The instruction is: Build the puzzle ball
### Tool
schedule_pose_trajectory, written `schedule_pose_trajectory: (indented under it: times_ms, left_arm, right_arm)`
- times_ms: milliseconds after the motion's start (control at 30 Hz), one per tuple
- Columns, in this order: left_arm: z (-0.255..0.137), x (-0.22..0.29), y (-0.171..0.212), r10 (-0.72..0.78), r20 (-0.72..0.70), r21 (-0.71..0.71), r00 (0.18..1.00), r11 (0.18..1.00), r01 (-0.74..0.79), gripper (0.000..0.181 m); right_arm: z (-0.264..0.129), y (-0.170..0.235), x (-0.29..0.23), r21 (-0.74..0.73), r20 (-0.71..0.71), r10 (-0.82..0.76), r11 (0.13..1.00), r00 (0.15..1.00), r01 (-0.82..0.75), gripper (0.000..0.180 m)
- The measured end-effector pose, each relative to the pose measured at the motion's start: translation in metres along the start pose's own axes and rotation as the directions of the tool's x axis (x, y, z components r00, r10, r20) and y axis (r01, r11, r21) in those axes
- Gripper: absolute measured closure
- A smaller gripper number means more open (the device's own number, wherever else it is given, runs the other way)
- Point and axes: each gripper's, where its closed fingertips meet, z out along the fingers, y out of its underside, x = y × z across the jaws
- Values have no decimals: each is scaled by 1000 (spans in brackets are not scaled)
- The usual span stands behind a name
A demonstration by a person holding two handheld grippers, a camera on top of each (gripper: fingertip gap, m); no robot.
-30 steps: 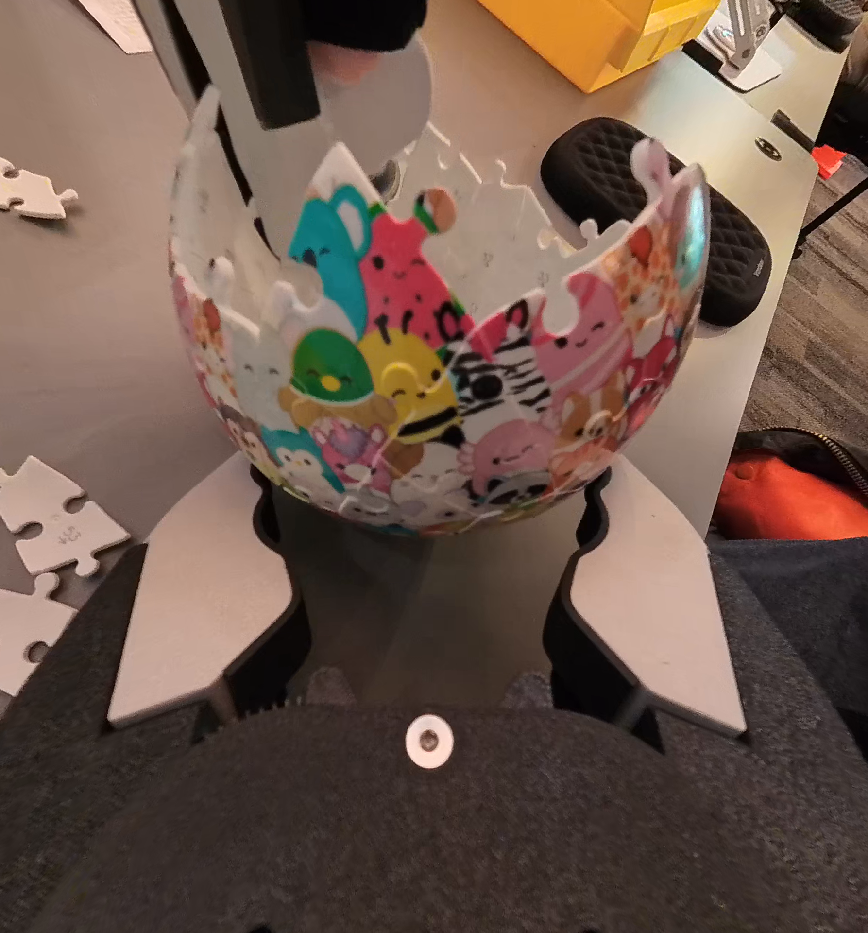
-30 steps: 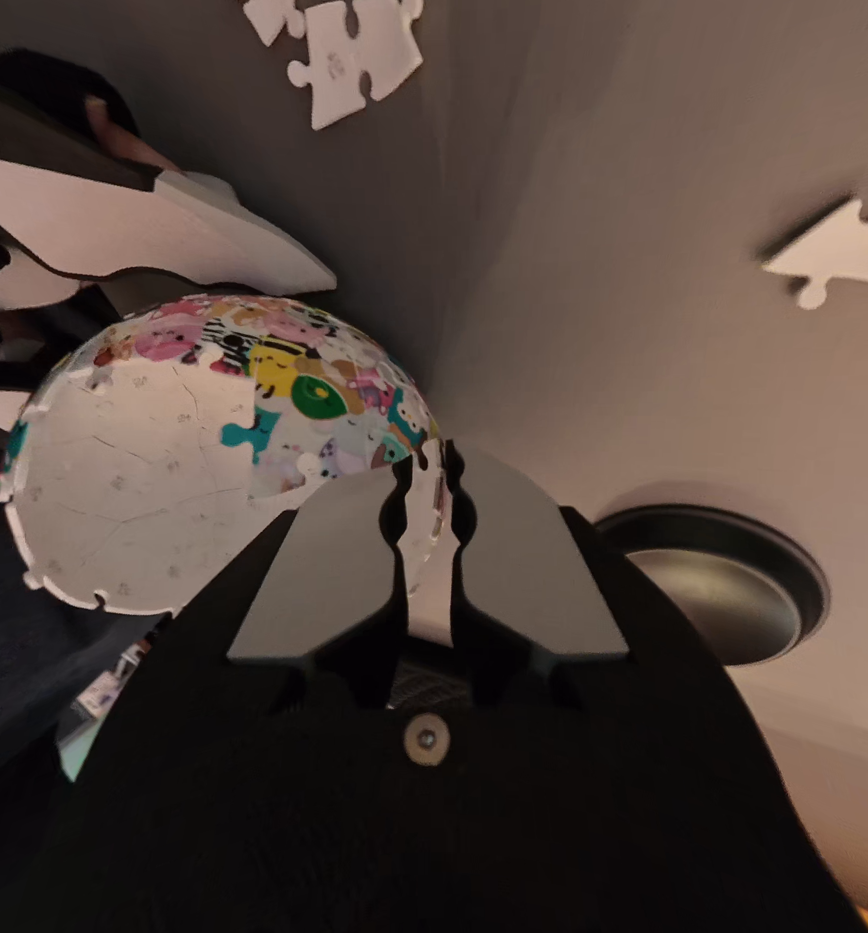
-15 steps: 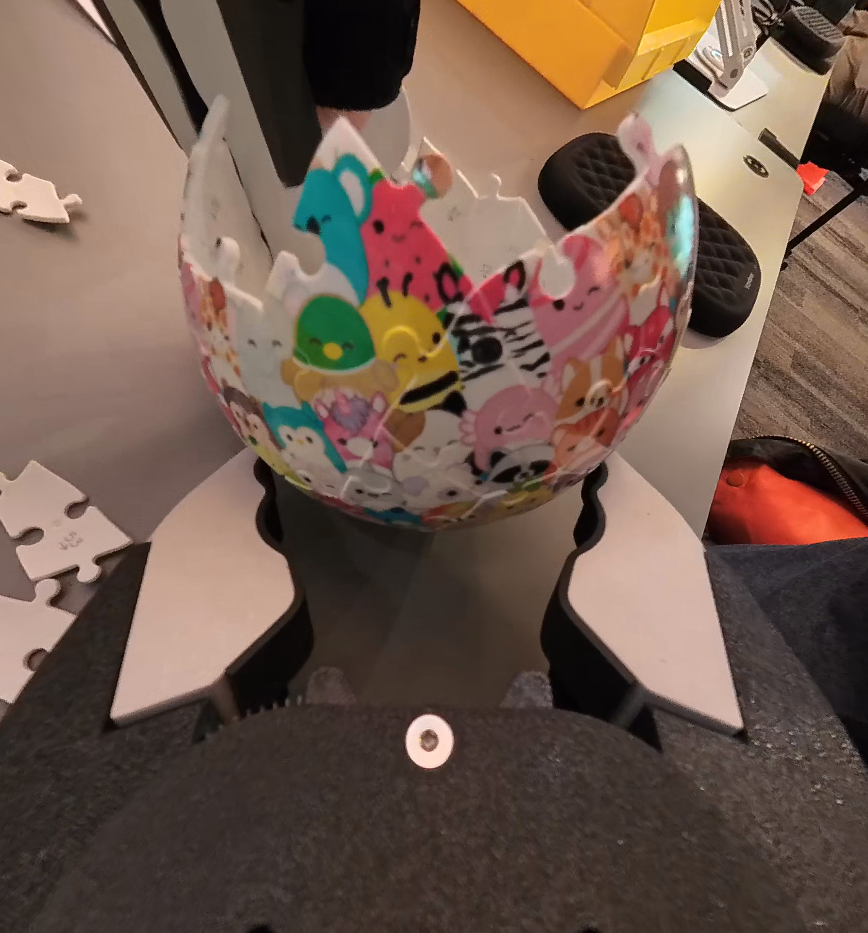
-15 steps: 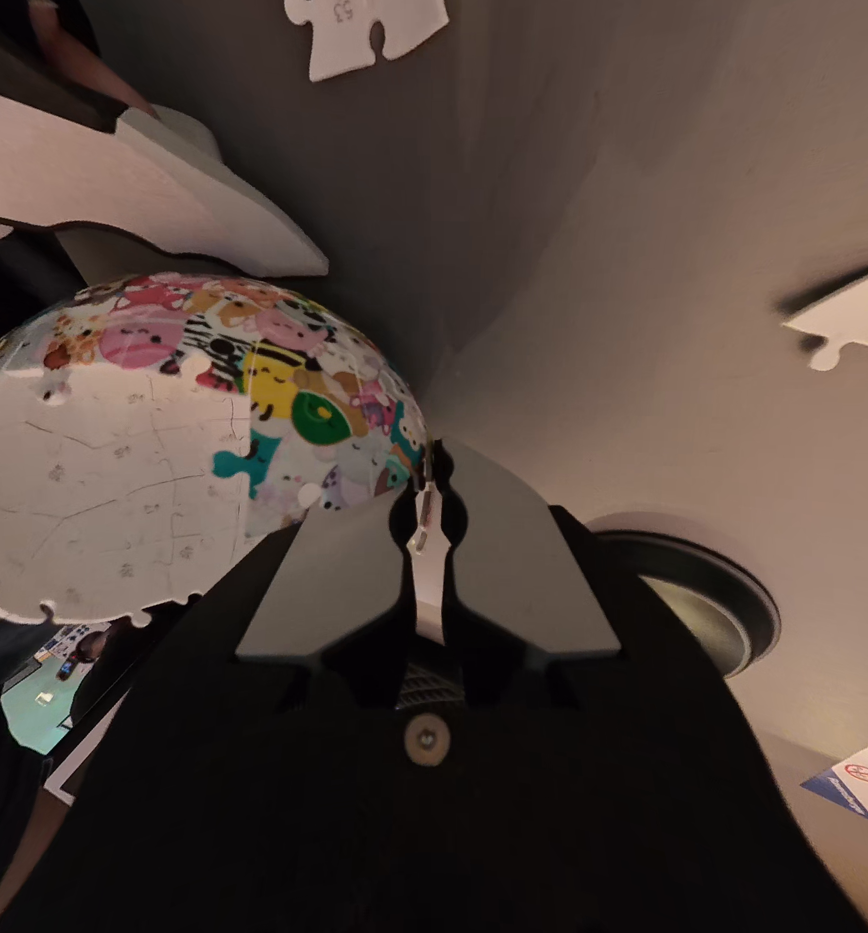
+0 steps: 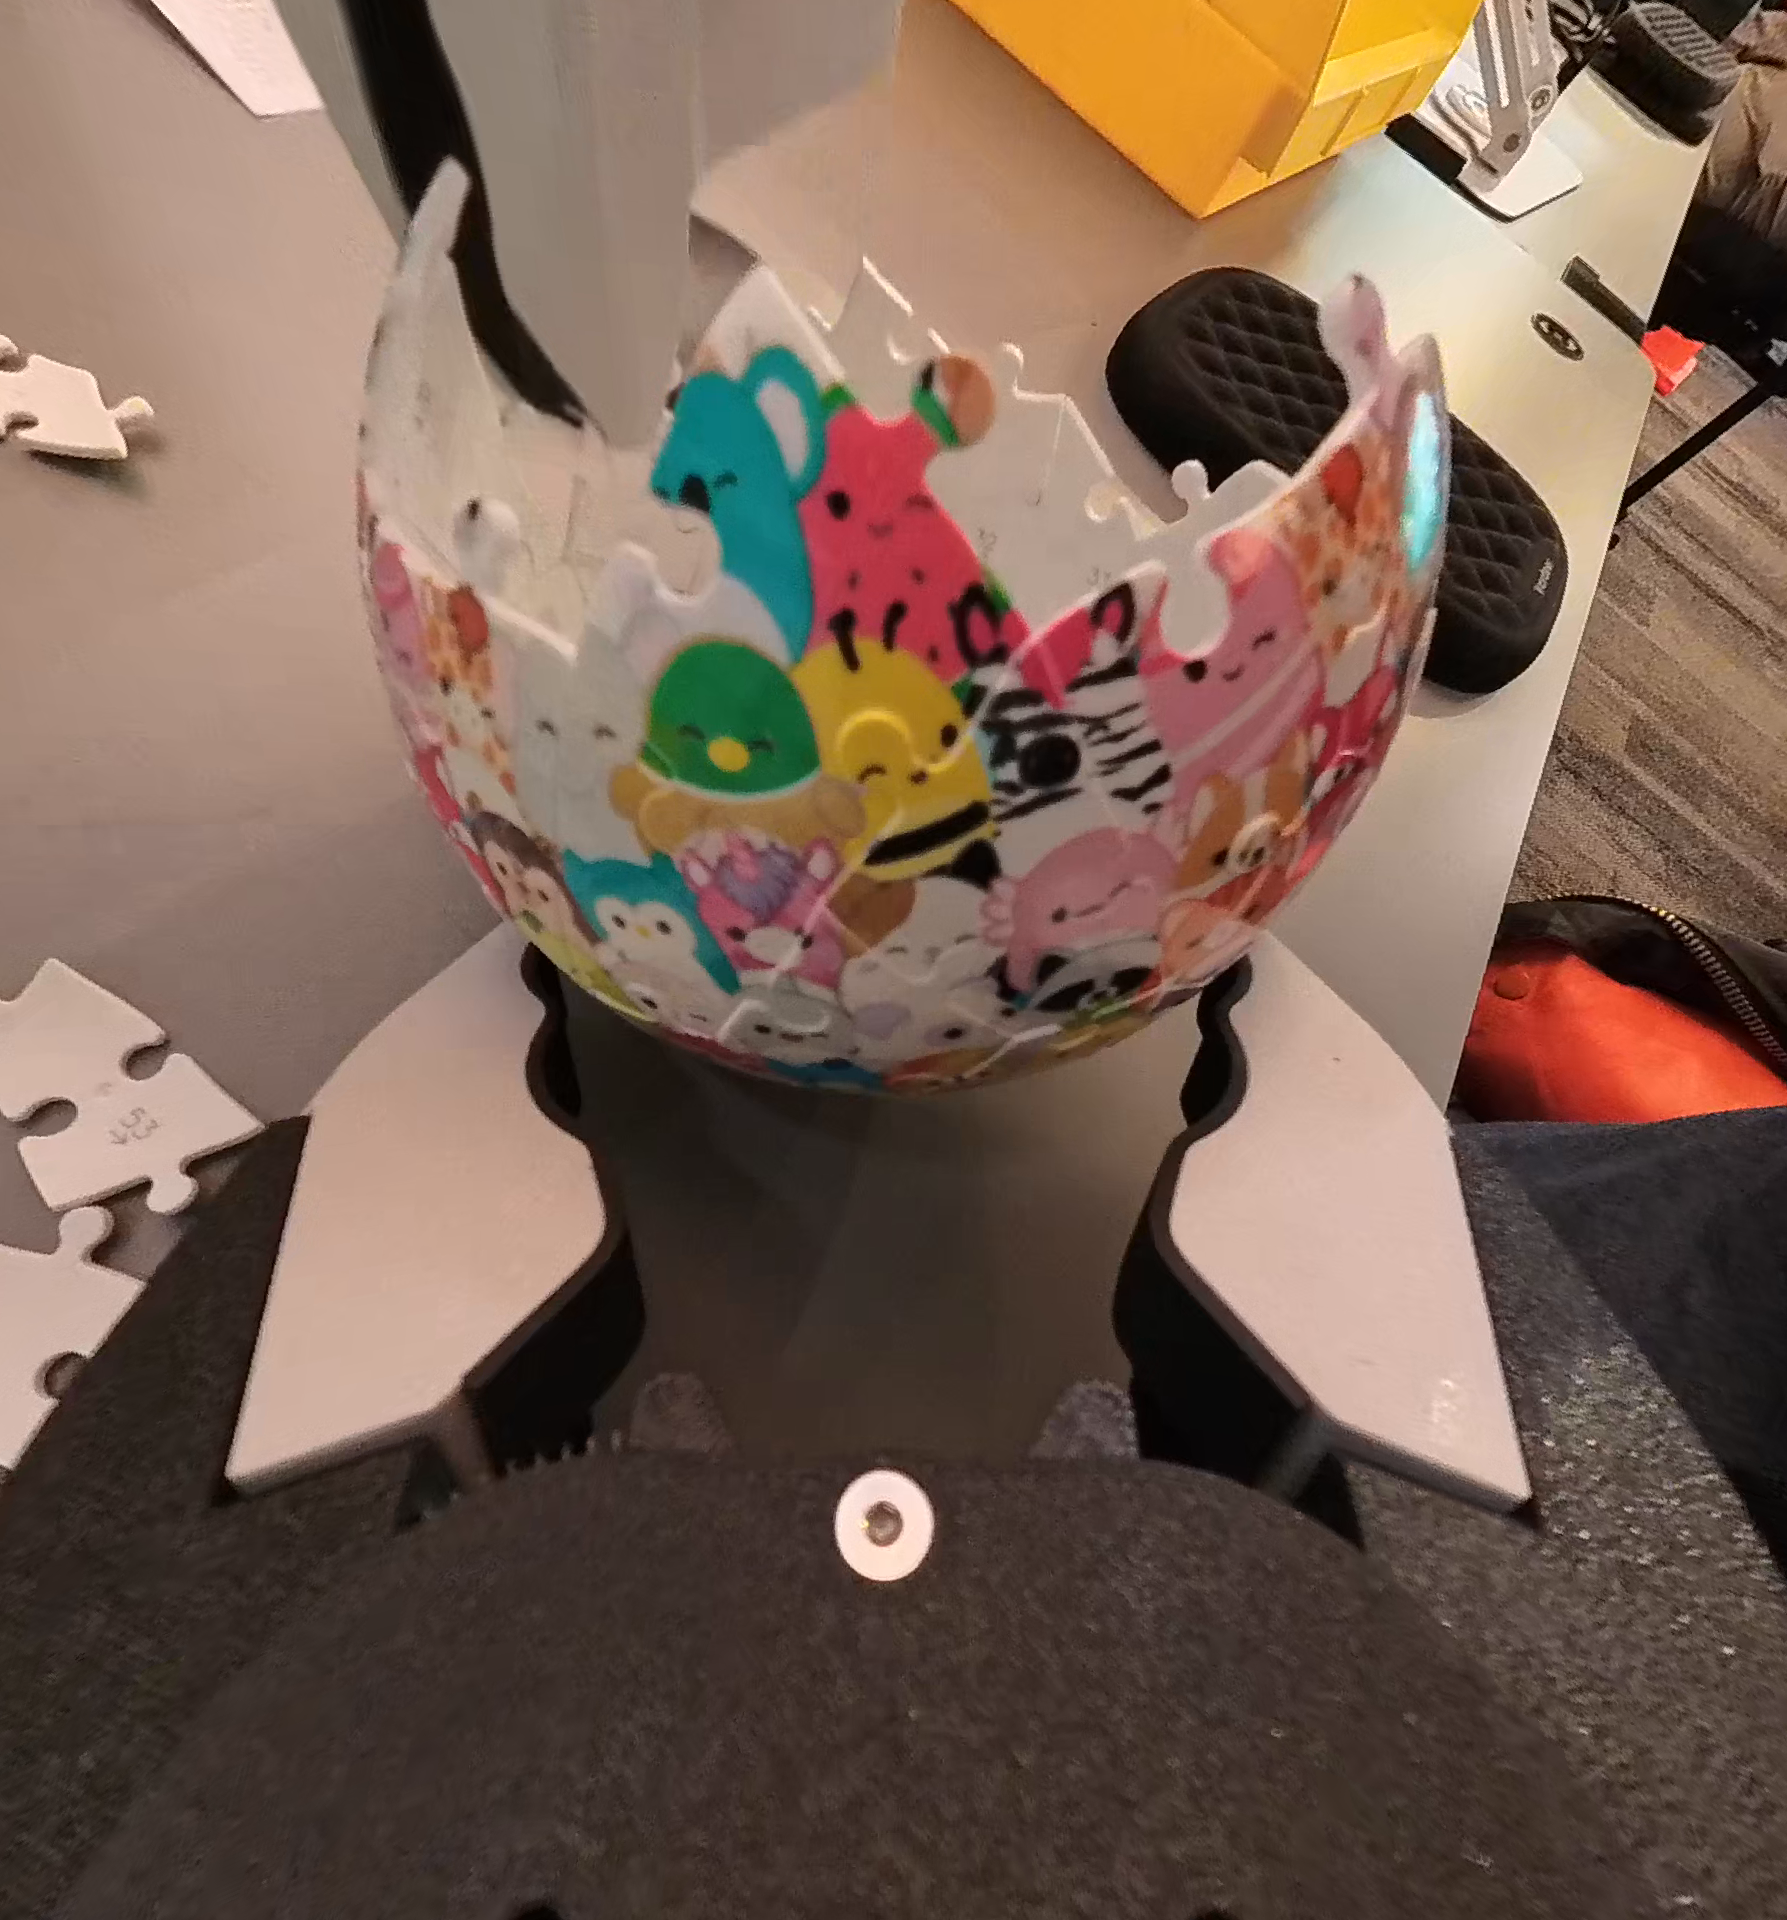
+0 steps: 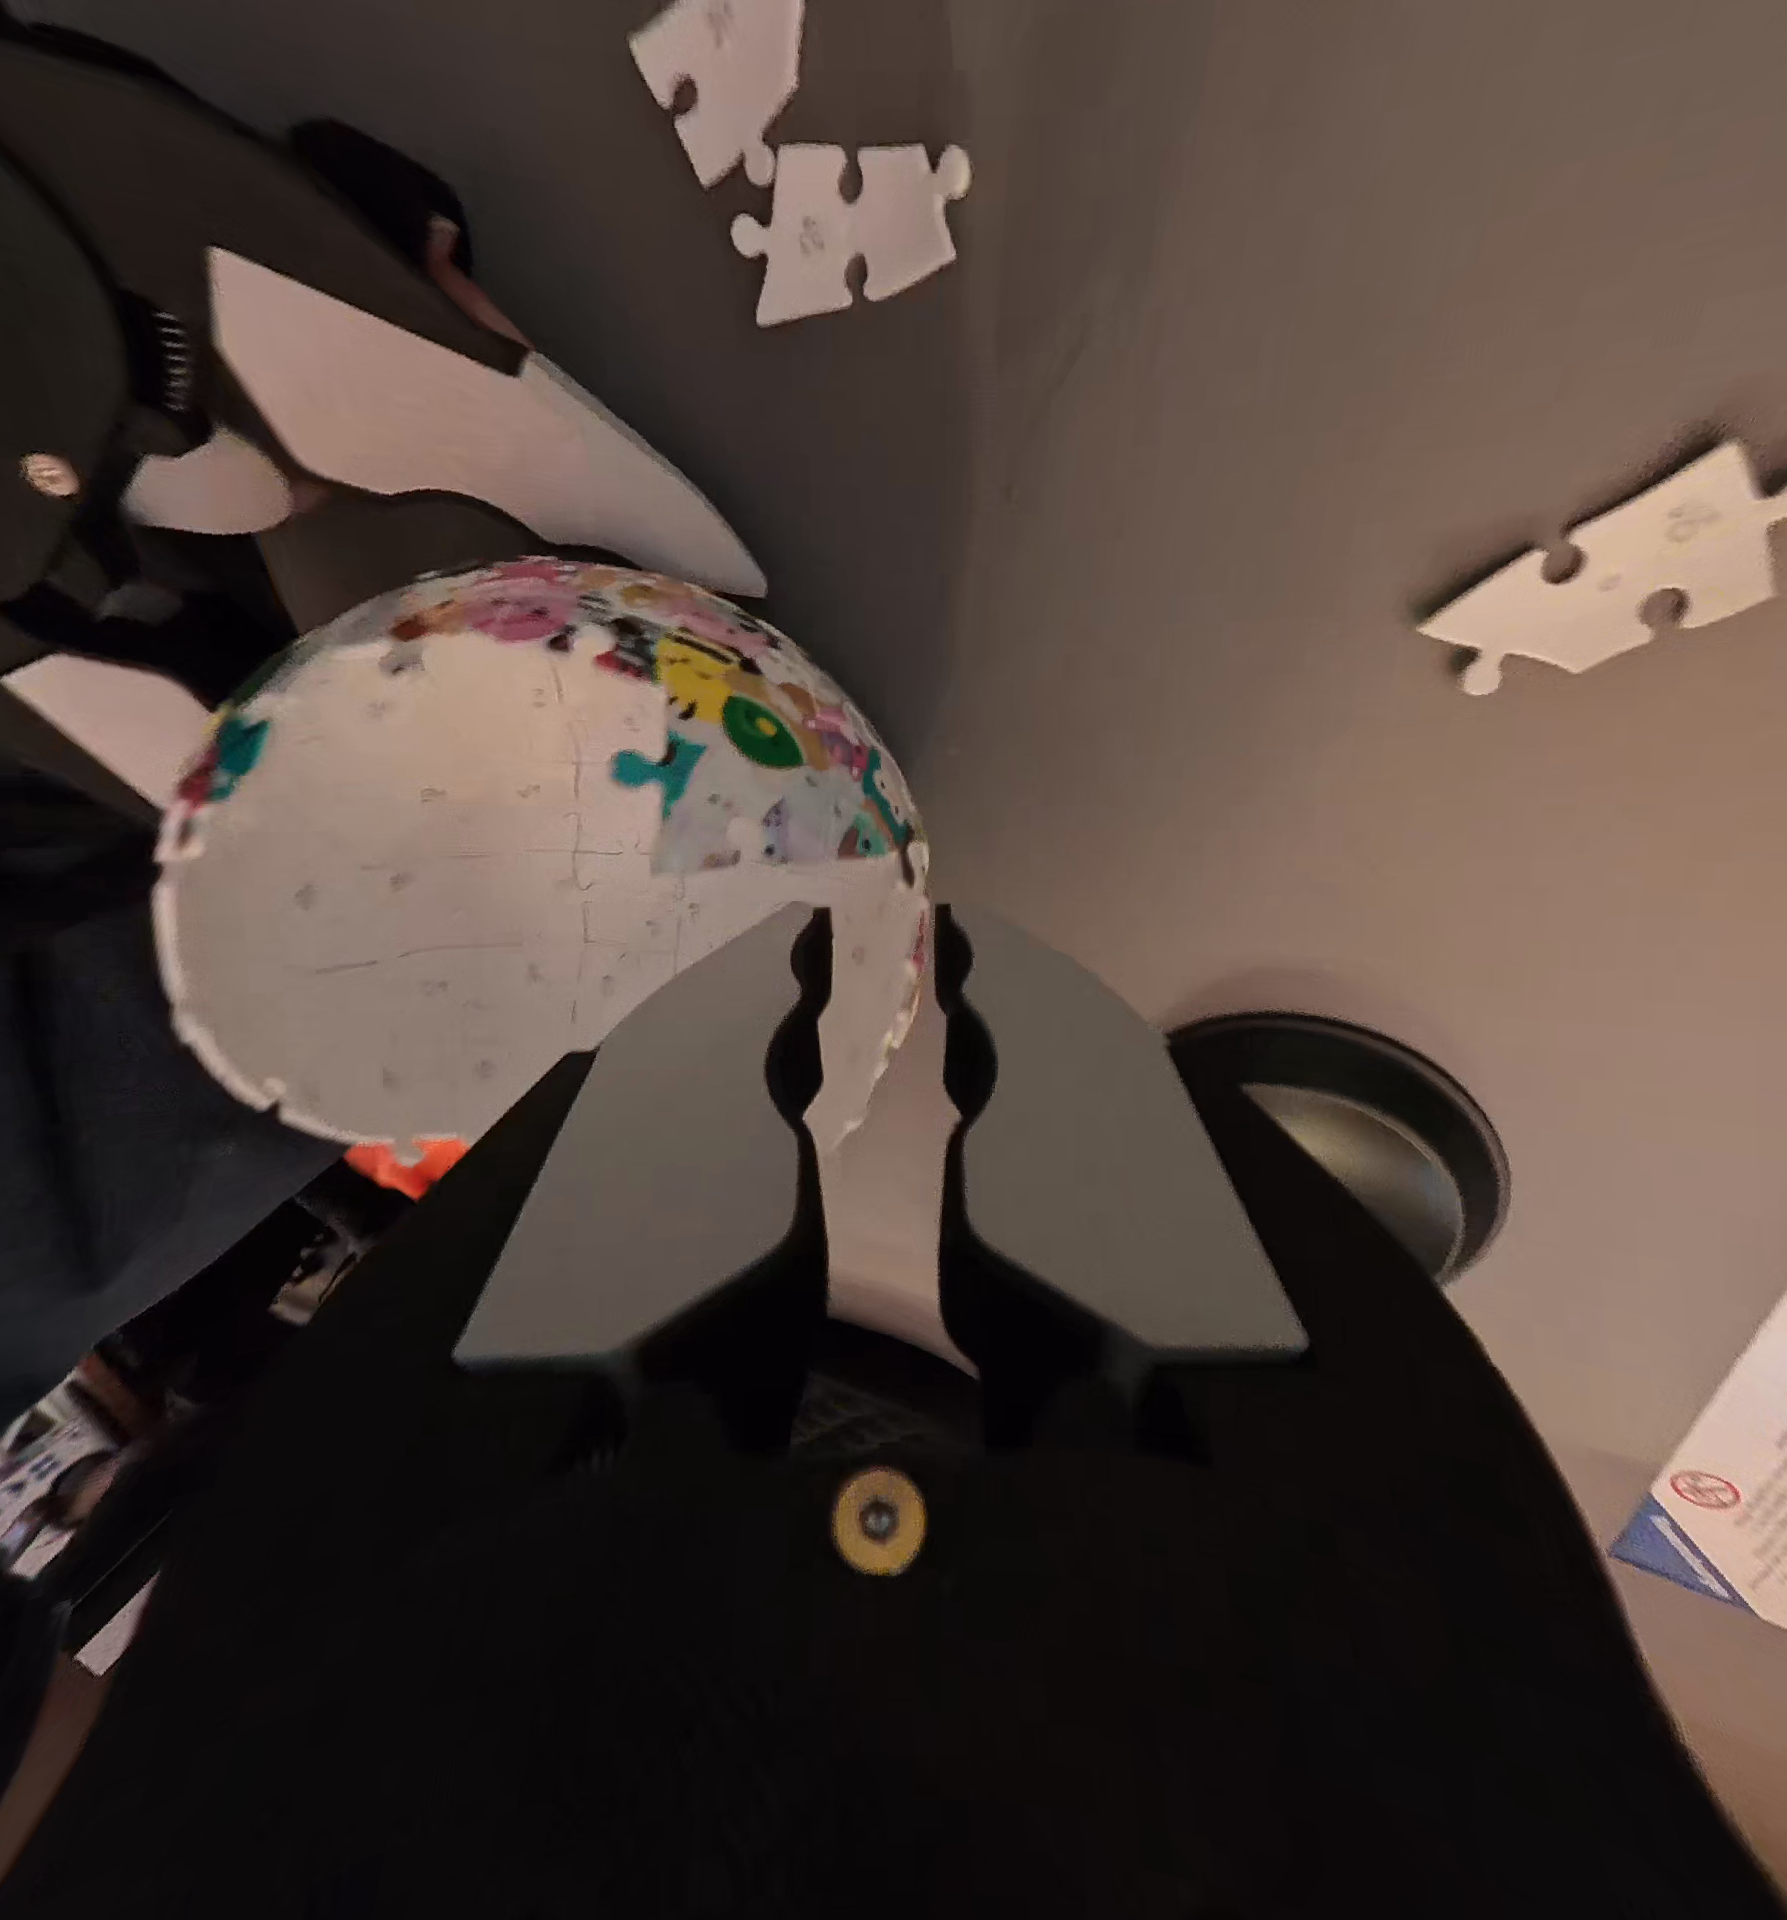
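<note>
Left wrist view: half-built colourful cartoon-animal puzzle ball shell point(image 5: 868, 727) sits straight ahead, open mouth facing away from the camera.
Left gripper point(image 5: 884, 987): fingers spread wide and pressed on the shell's lower sides, so it is gripping the ball just above the grey table point(image 5: 141, 623).
Right wrist view: white inside of the shell fills the left. Its jagged rim runs up between the fingers.
Right gripper point(image 6: 873, 925): jaws narrowly parted, straddling the rim wall – no clear contact, so I read it as loose.
Key relation: the rim is at the right gripper's tips, and the shell mouth points toward it.
Loose white puzzle pieces point(image 6: 847, 229): face-down on the table, well apart from the ball and ahead of the right gripper.
Judgement: right gripper is the free one – likely fetches the next piece.
</note>
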Motion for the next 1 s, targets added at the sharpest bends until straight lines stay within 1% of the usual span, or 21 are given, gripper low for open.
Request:
schedule_pose_trajectory:
  times_ms: [100,167,200,267,300,333,367,400,433,467,500,533,567,600,667,767,867,900,1000]
  left_arm:
    - [0,0,0,-2,-2,1,1000,1000,2,65]
    - [0,0,0,-3,-3,2,1000,1000,3,65]
    - [0,0,0,-4,-2,3,1000,1000,4,65]
    - [0,0,0,-6,-1,4,1000,1000,6,65]
    - [0,0,0,-5,0,5,1000,1000,5,65]
    - [0,0,0,-5,1,5,1000,1000,5,65]
    - [0,0,0,-6,2,4,1000,1000,6,65]
    - [0,0,0,-8,2,3,1000,1000,8,65]
    - [0,1,0,-11,2,2,1000,1000,11,65]
    - [0,1,1,-13,3,0,1000,1000,13,65]
    - [0,1,1,-15,5,-1,1000,1000,15,65]
    - [0,1,1,-15,7,-2,1000,1000,15,65]
    - [0,1,2,-16,9,-3,1000,1000,16,65]
    - [0,1,2,-18,11,-5,1000,1000,18,65]
    - [1,1,3,-18,14,-10,1000,1000,18,64]
    - [1,2,4,-15,18,-14,1000,1000,15,64]
    - [2,2,4,-13,22,-19,1000,1000,13,64]
    - [2,2,5,-13,23,-21,1000,1000,13,64]
    - [3,2,5,-12,25,-23,1000,1000,12,64]
  right_arm:
    - [-26,-3,2,89,-66,-40,995,997,46,159]
    - [-50,-11,3,212,-117,-107,969,987,130,160]
    - [-63,-18,3,296,-153,-157,935,976,197,160]
    - [-86,-28,5,463,-225,-222,832,949,305,161]
    - [-88,-27,8,512,-205,-226,804,952,301,156]
    - [-84,-25,14,531,-170,-211,803,963,270,156]
    - [-77,-23,25,517,-150,-186,822,971,238,162]
    - [-69,-22,33,504,-148,-198,828,969,246,165]
    - [-65,-25,42,510,-190,-216,812,958,285,168]
    - [-63,-31,50,530,-262,-239,774,935,347,164]
    - [-61,-36,57,530,-337,-265,740,903,415,157]
    - [-58,-39,68,502,-407,-274,730,871,464,153]
    - [-52,-41,78,473,-449,-278,732,850,489,144]
    - [-44,-42,87,446,-459,-279,748,843,491,137]
    - [-27,-42,96,389,-437,-321,775,840,498,138]
    - [-10,-42,106,297,-443,-392,785,806,544,140]
    - [-3,-49,105,317,-344,-398,803,850,505,142]
    - [0,-50,104,322,-297,-387,820,873,474,141]
    - [3,-56,116,325,-242,-219,900,945,291,142]
